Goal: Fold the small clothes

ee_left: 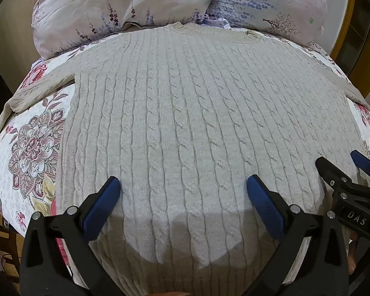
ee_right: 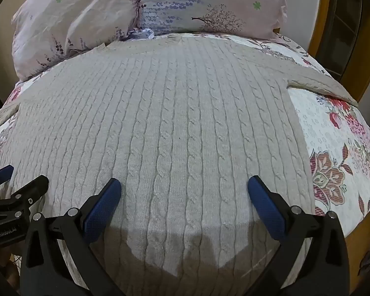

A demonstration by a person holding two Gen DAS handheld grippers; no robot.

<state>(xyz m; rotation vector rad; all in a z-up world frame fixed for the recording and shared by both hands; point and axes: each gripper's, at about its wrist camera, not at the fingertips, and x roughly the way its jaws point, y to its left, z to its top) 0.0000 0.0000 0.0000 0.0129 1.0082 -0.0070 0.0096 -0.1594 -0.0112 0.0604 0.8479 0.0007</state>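
Observation:
A light grey cable-knit sweater lies spread flat on the bed, neckline at the far end, sleeves out to both sides; it also fills the right wrist view. My left gripper is open and empty, hovering above the sweater's lower part near the hem. My right gripper is open and empty too, above the hem further right. The right gripper shows at the right edge of the left wrist view. The left gripper shows at the left edge of the right wrist view.
A floral quilt covers the bed. Two pale floral pillows lie at the head, touching the sweater's neckline. A wooden frame stands at the far right. The bed edge drops off at the near left.

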